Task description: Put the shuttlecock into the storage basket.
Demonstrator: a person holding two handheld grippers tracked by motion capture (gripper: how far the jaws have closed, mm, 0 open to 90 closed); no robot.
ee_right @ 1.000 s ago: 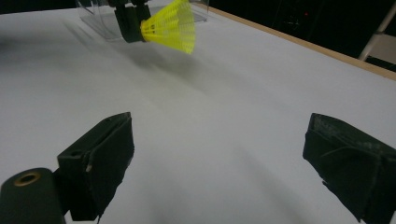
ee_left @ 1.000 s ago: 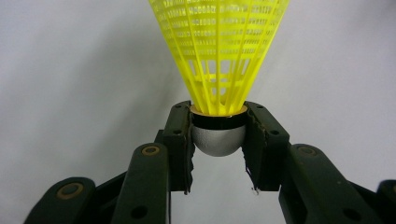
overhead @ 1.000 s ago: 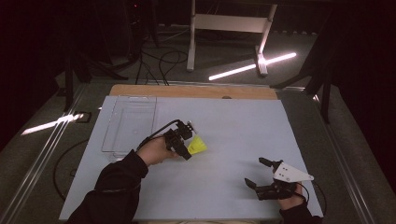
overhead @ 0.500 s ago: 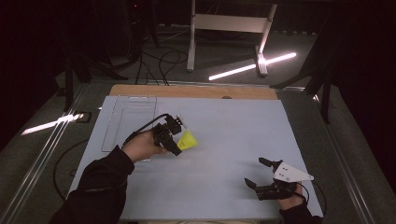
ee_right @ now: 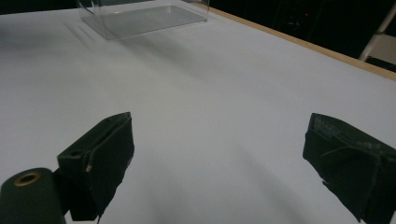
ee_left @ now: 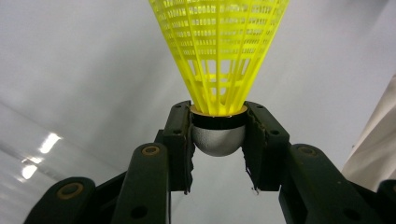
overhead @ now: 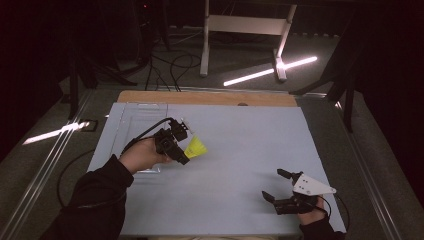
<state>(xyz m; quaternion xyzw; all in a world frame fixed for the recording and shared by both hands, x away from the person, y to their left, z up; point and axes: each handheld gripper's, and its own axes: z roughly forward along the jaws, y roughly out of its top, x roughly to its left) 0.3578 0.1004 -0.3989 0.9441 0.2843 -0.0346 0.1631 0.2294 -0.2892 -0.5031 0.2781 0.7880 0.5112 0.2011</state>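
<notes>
Left gripper (overhead: 181, 148), pinching yellow shuttlecock (overhead: 195, 148) by its cork, has carried it left toward clear tray (overhead: 131, 116); right gripper (overhead: 278, 186) rests spread, near-right worktop (overhead: 240, 150).

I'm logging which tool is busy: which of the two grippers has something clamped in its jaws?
The left gripper: its jaws pinch the rounded base of a yellow shuttlecock. The right gripper, near the table's front right, stands wide open with nothing between its jaws.

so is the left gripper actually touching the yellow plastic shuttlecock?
Touching. The left gripper view shows the left gripper with both jaws pressed against the yellow plastic shuttlecock at its rounded grey base.
</notes>
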